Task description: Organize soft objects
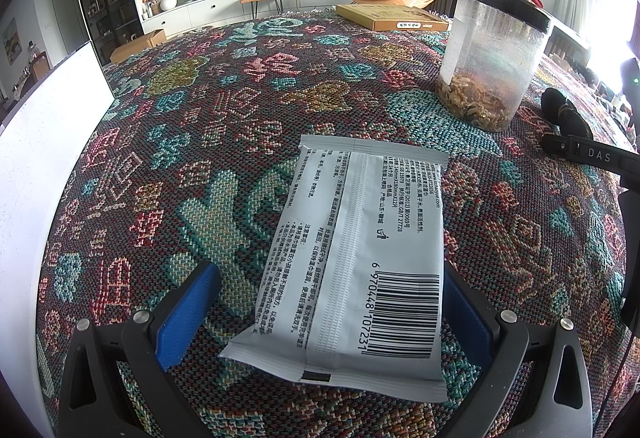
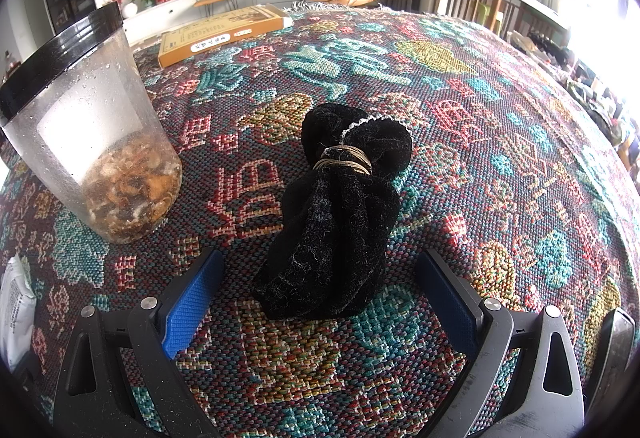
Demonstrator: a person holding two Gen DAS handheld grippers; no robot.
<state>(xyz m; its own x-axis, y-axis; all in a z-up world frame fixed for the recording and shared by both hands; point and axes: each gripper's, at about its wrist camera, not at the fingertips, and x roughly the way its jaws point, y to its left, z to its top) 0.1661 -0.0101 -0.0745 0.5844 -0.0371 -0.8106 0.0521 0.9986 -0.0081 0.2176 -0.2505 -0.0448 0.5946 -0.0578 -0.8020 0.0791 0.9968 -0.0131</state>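
My left gripper (image 1: 324, 314) gapes around the wipes packet (image 1: 352, 258), my right gripper (image 2: 320, 302) around the black cloth bundle (image 2: 340, 213); I'd close gently, mid-body.

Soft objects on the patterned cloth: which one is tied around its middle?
The black cloth bundle, between the open right gripper fingers. Thin cord binds it near the top. The other soft item, the white wipes pack, is flat, sealed and untied.

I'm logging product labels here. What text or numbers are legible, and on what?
"6 970448 107231": beside the barcode on the white wipes packet.
"DAS": on the right gripper's black arm.
Packet's Chinese fine print: too small to read reliably.
Yellow box label: blurred.
Clear jar: no text.
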